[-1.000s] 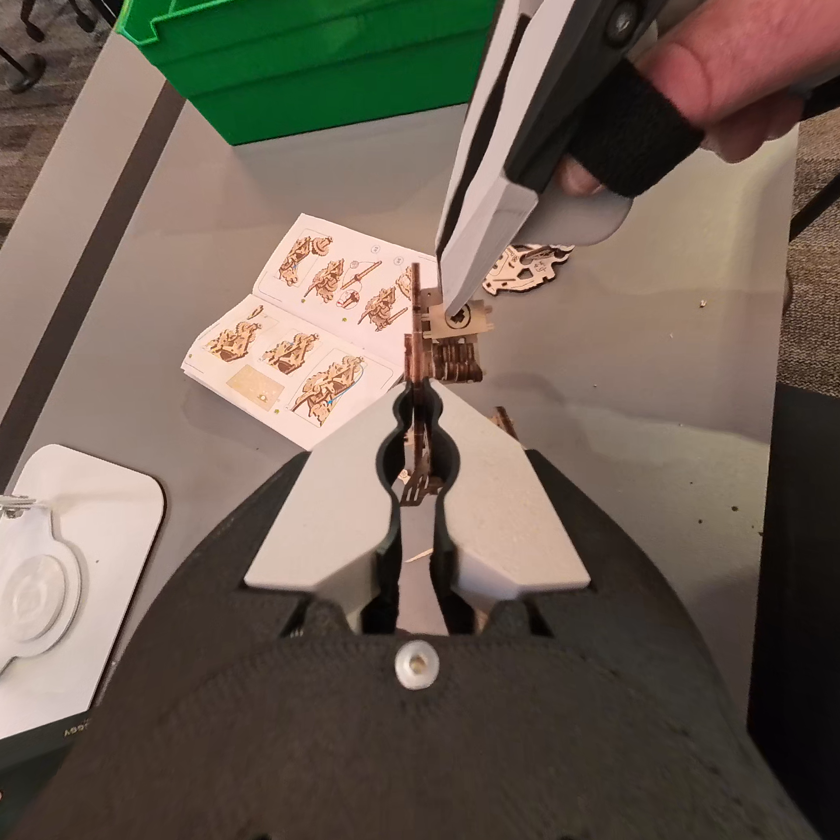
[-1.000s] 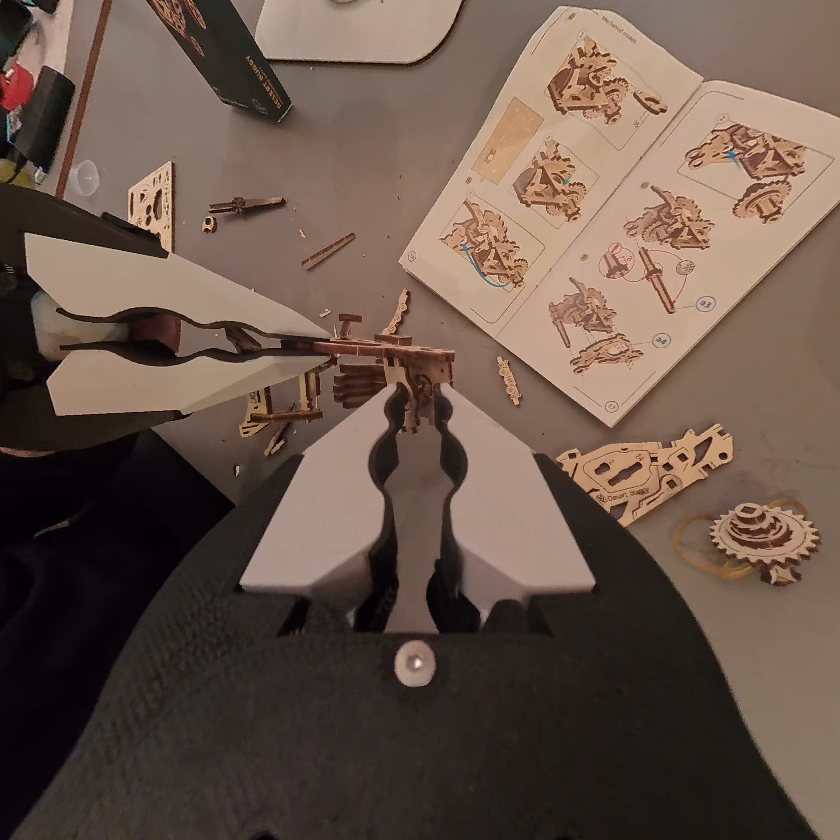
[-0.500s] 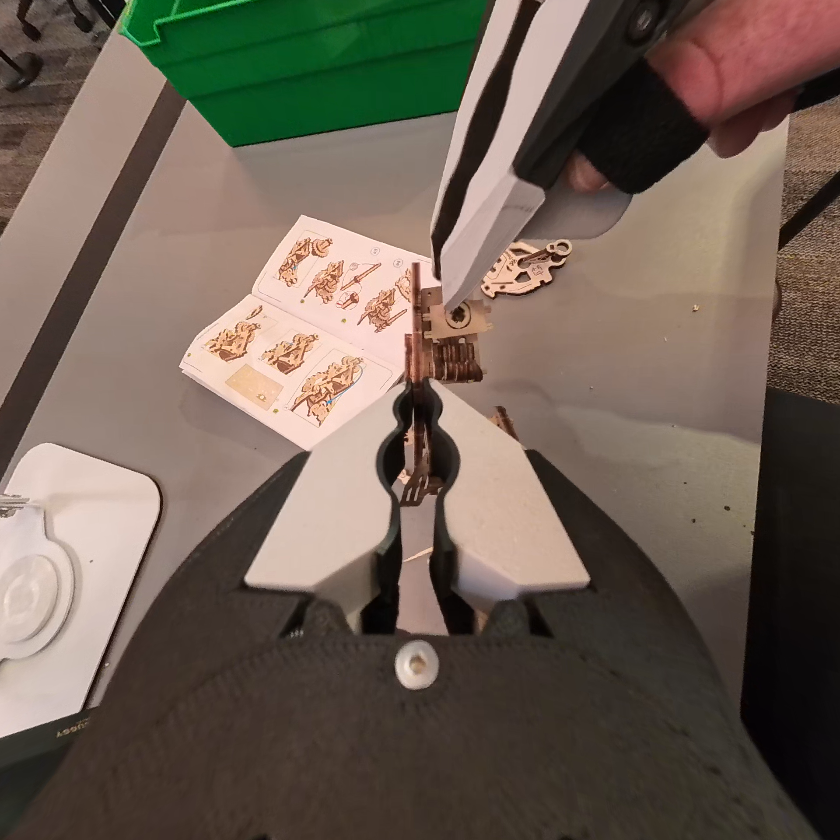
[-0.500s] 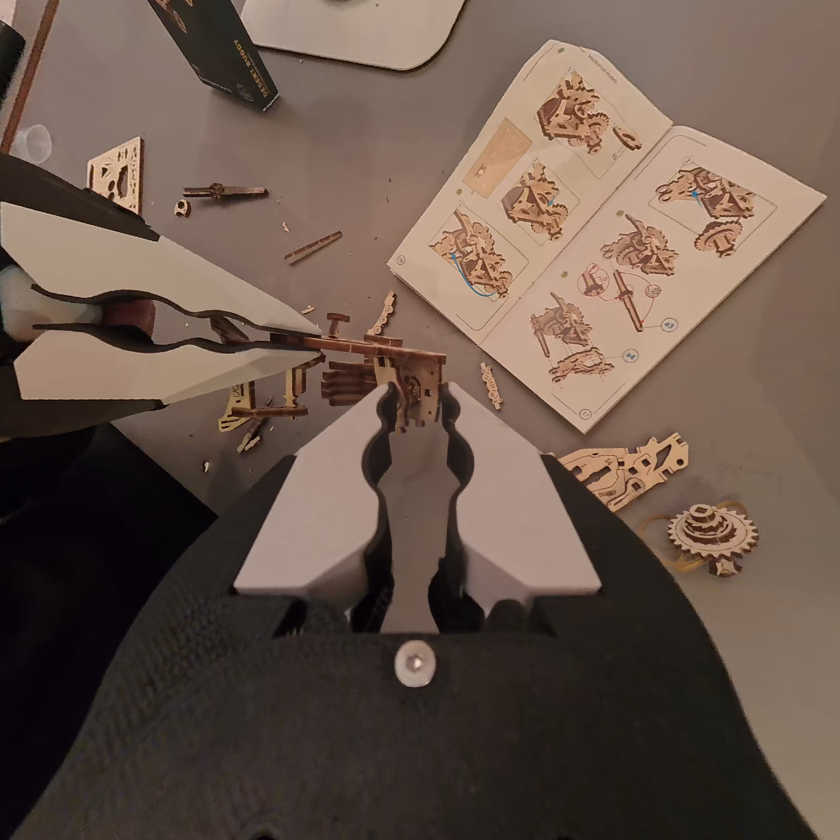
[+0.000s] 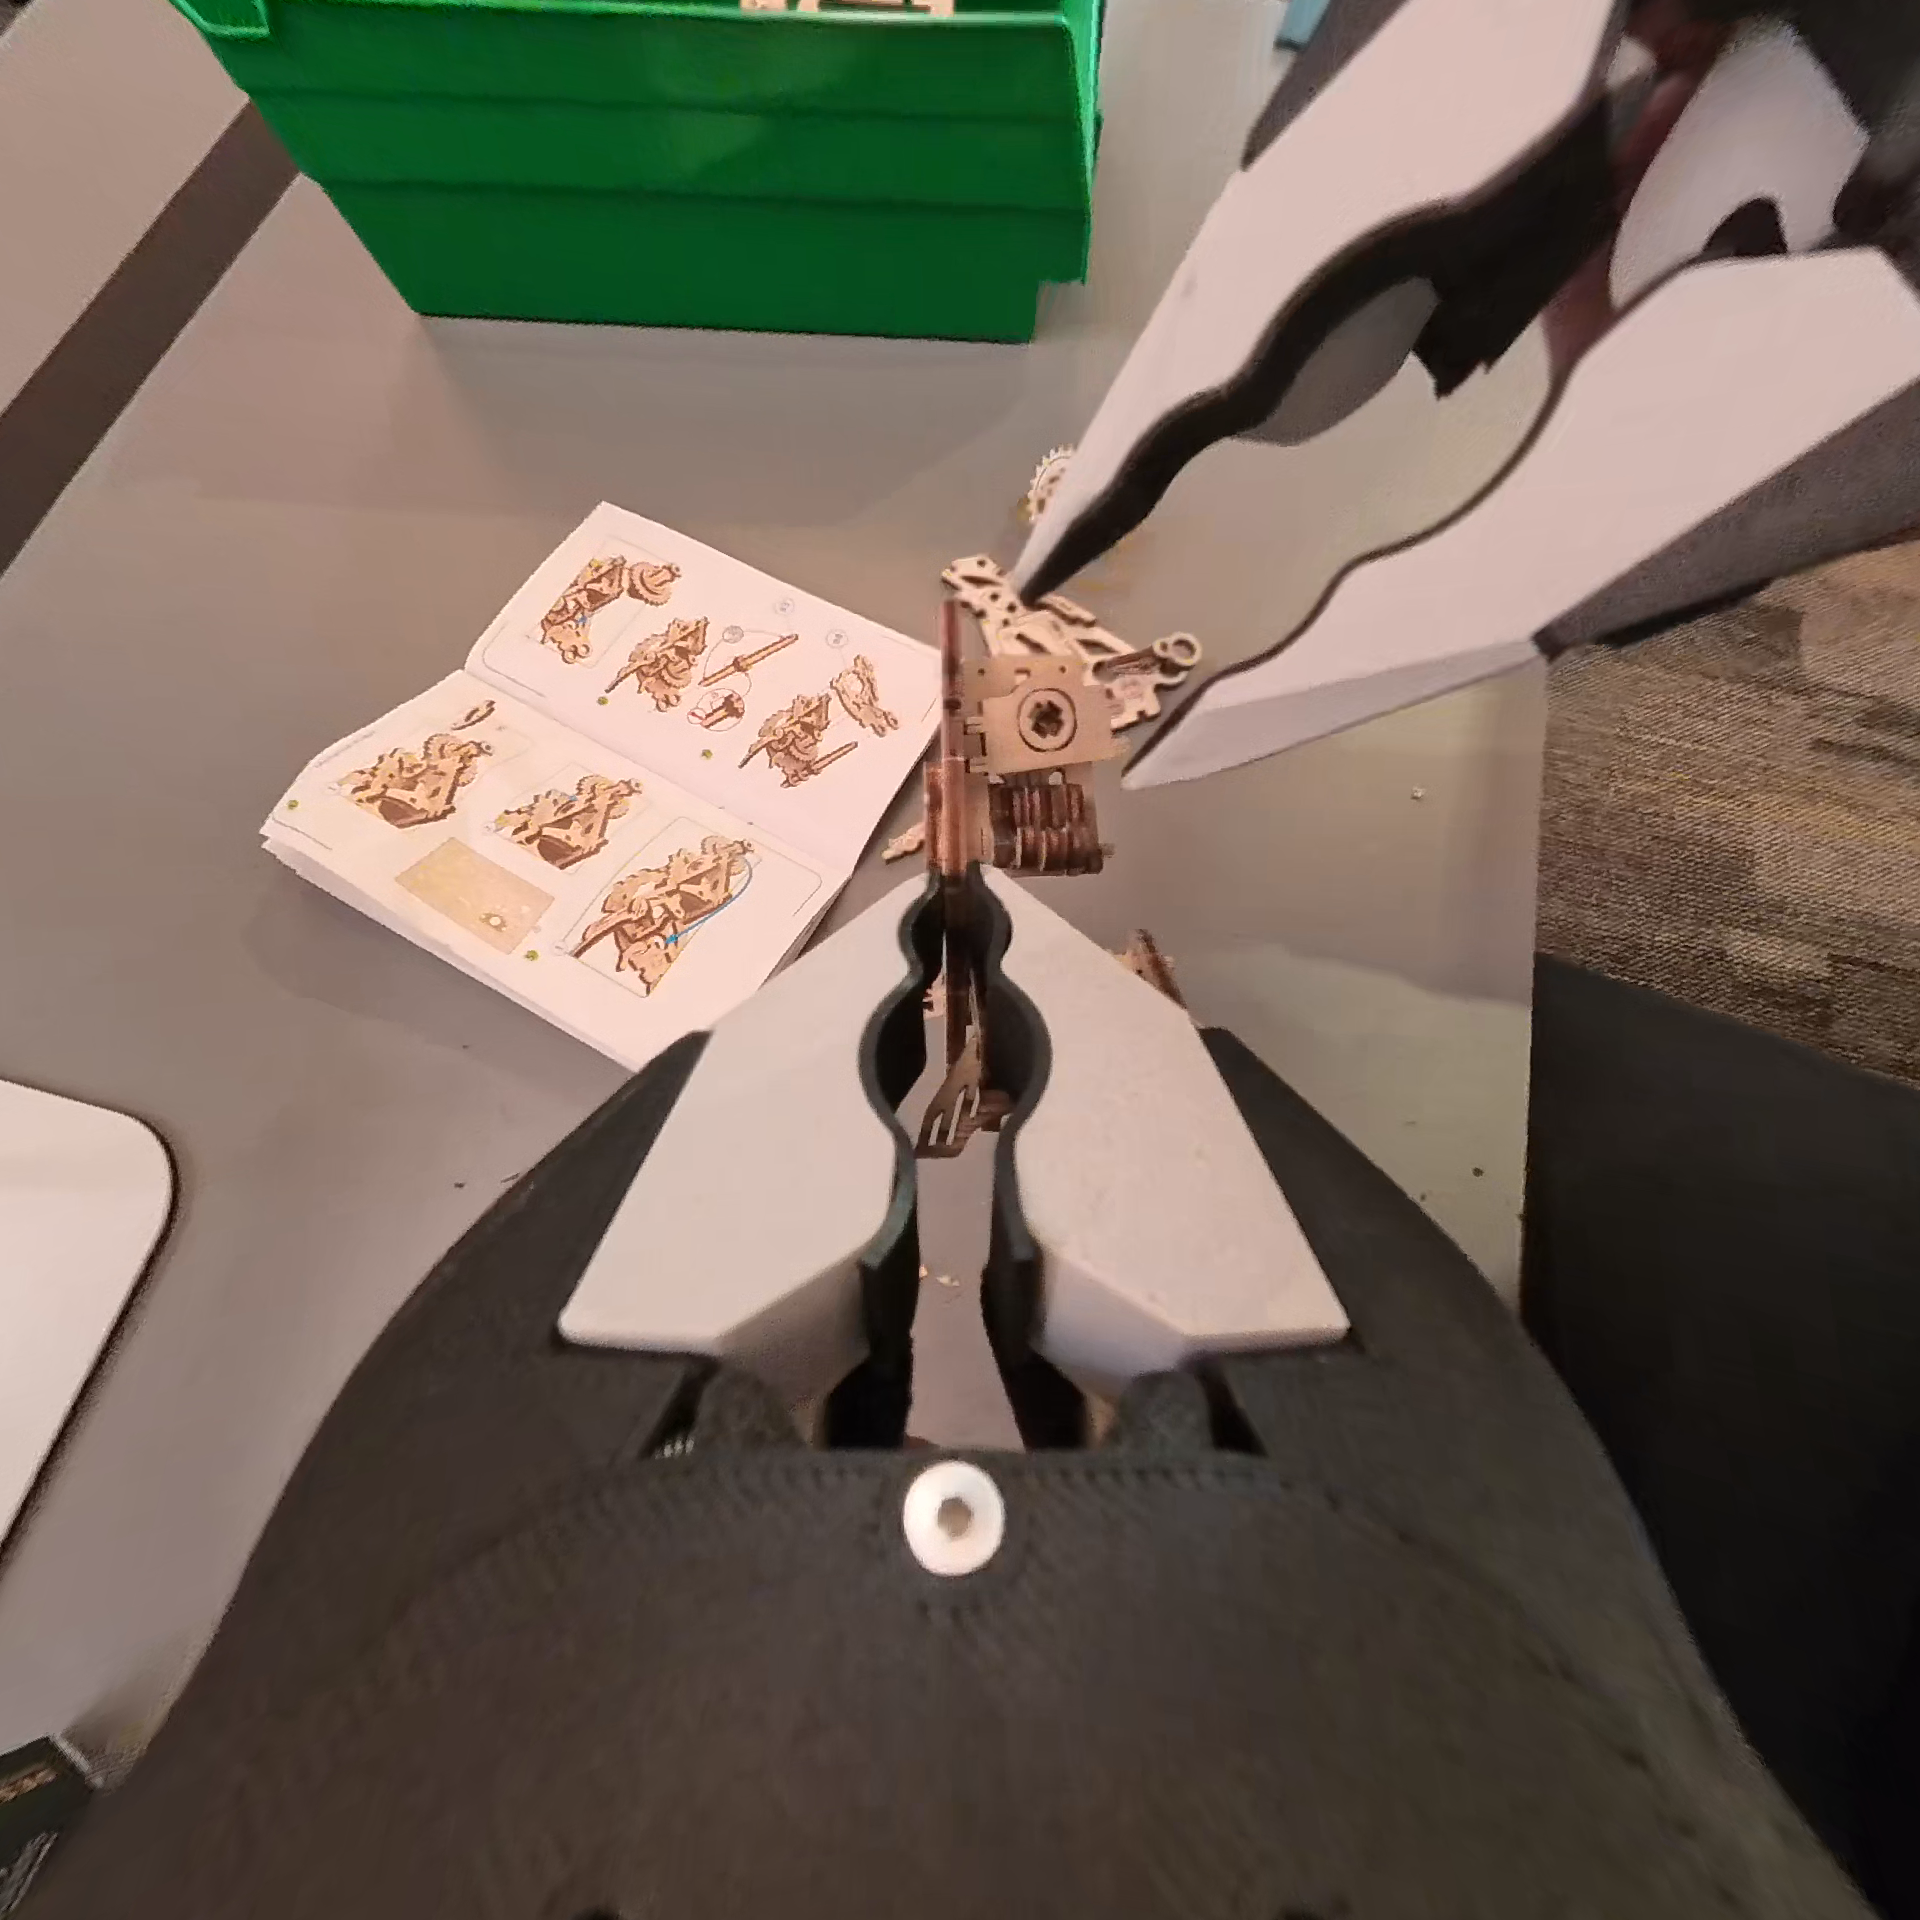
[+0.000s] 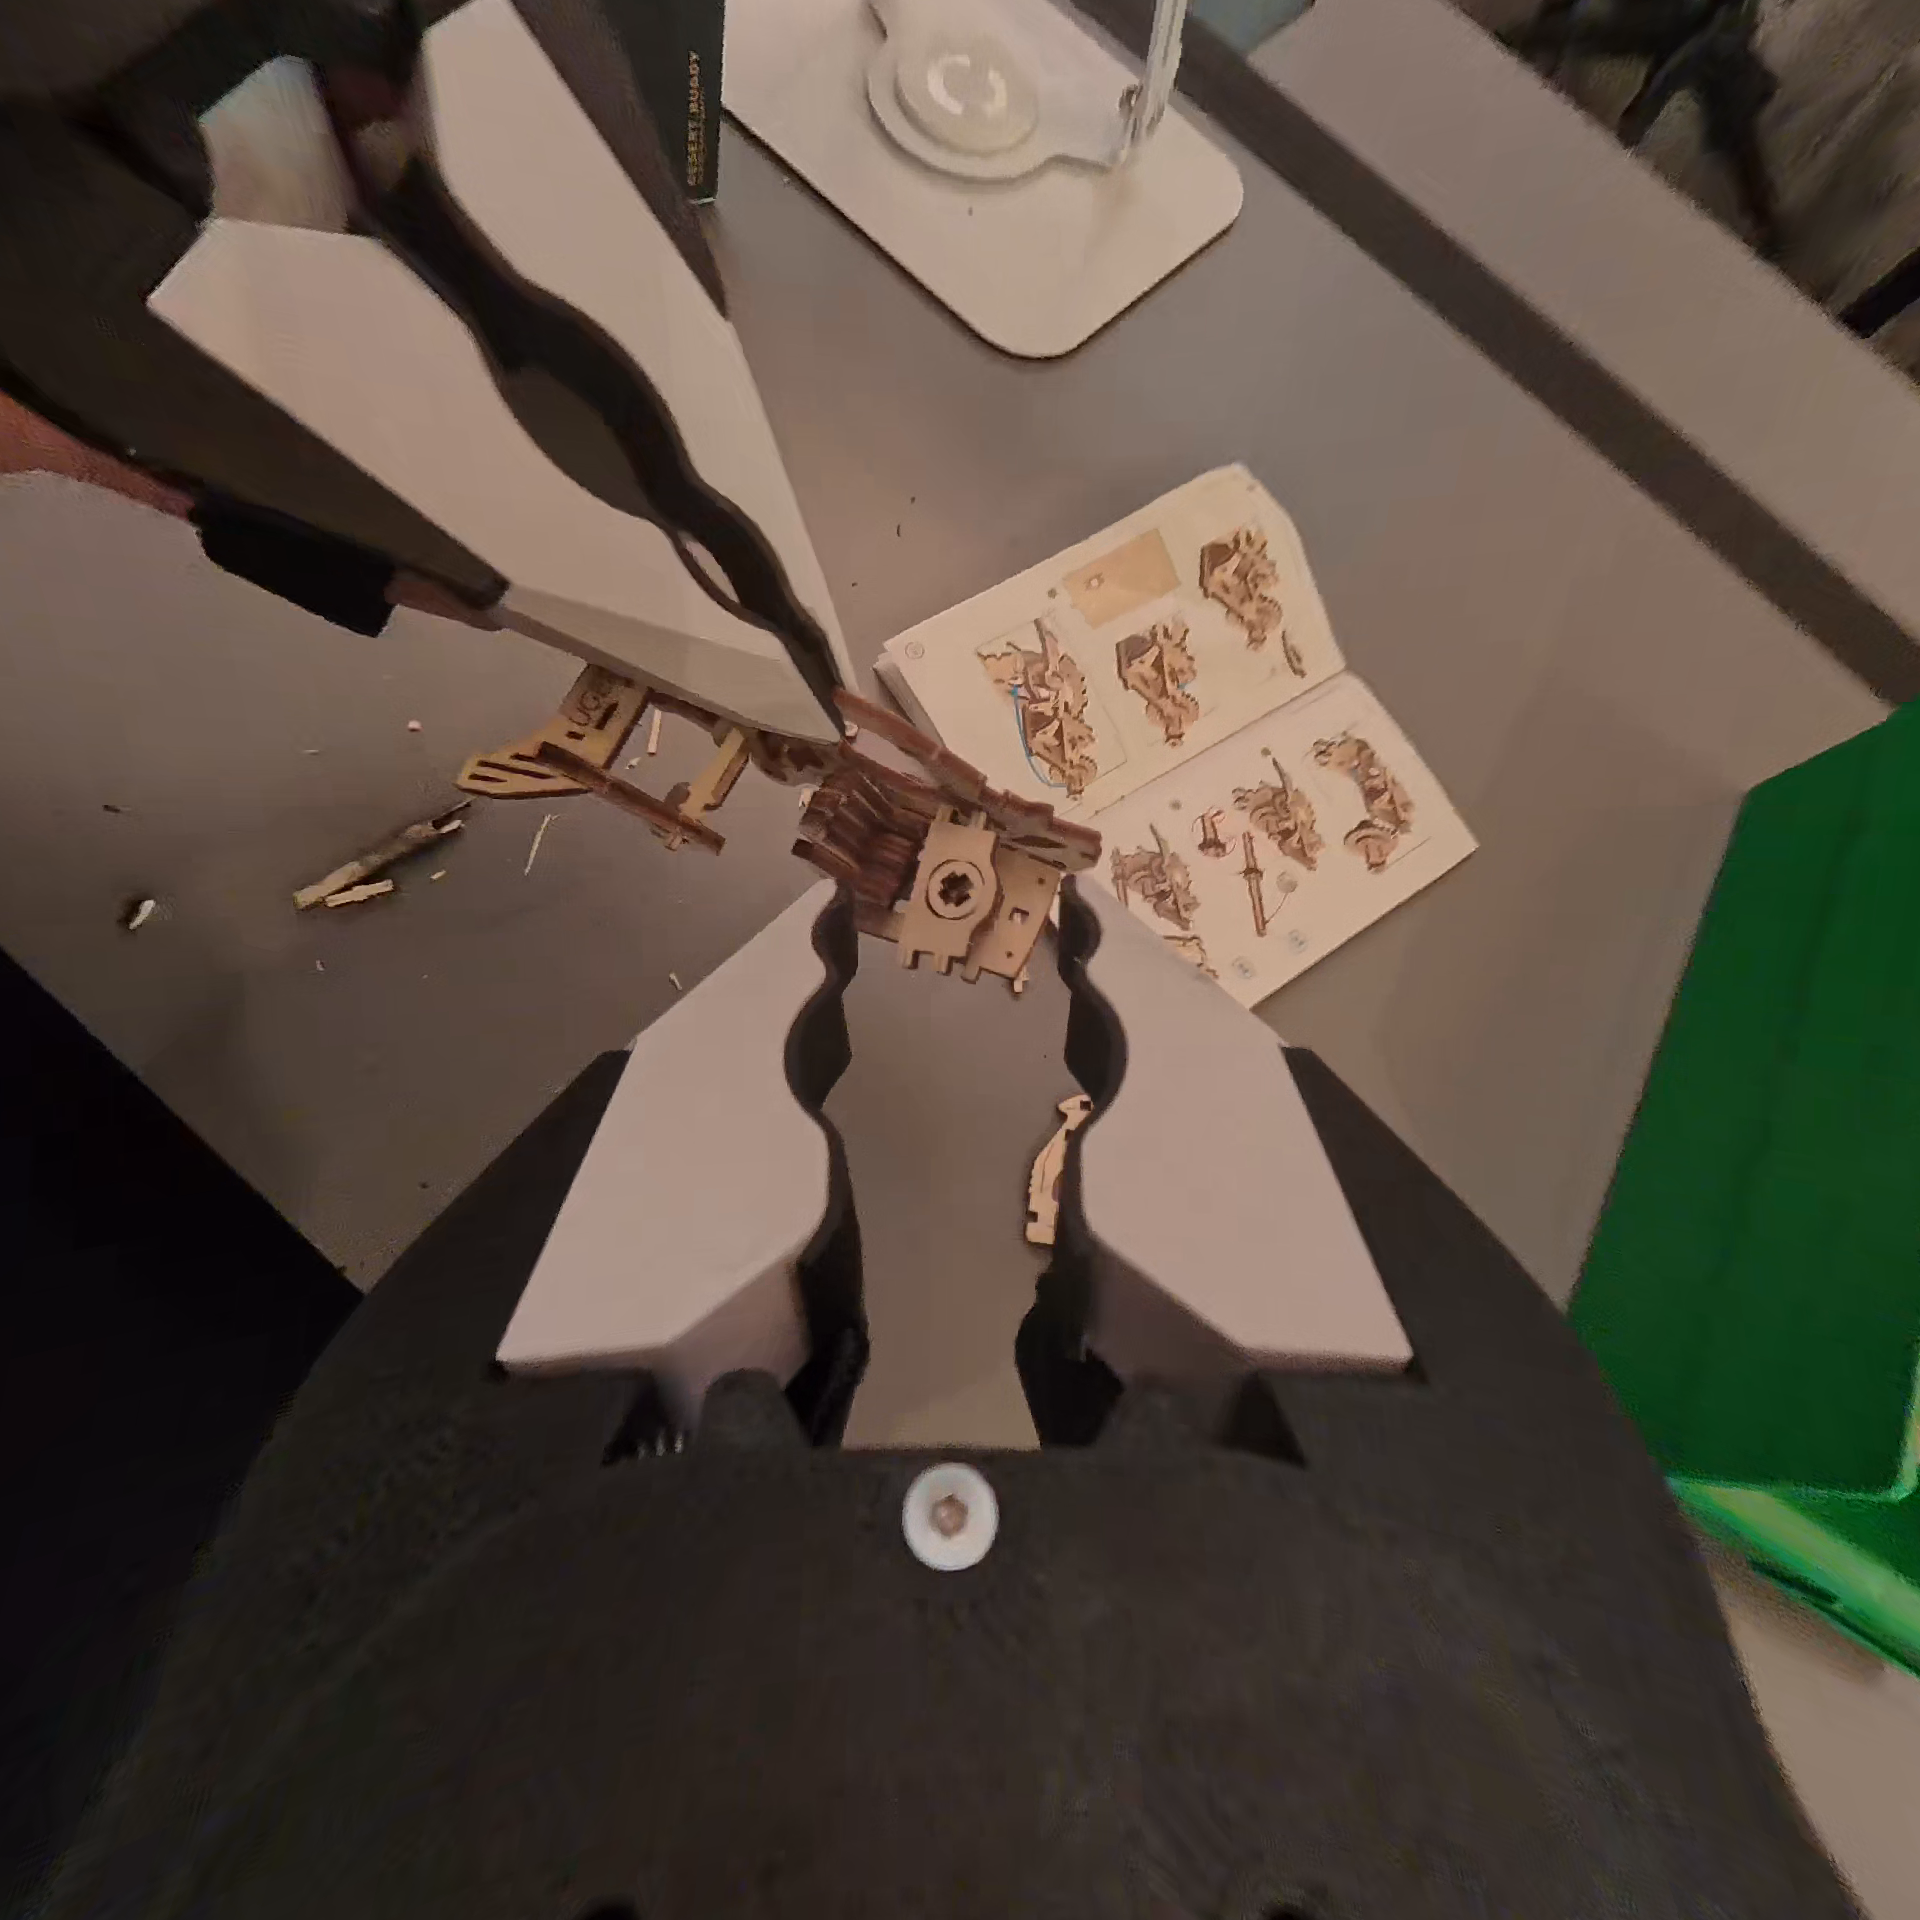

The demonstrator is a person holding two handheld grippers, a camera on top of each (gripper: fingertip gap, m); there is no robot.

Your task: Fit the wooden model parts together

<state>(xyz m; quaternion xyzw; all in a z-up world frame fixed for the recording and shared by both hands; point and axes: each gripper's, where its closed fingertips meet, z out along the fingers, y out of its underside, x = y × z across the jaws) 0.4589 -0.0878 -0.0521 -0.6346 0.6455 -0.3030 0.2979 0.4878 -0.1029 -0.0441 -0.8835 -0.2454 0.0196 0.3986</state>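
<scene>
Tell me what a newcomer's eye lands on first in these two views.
First, the half-built wooden model held up over the grey table, clamped at its edge by the left gripper, with the right gripper open around its pale end plate. Next, the open instruction booklet lying behind it, and the bright green bin at the table's far edge.

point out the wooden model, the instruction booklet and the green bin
wooden model (image 6: pixel 961 894): right wrist view, its pale plate with the round hole.
instruction booklet (image 5: pixel 582 790): left wrist view, the open pages near the fold.
green bin (image 5: pixel 665 197): left wrist view, its front wall.
</scene>
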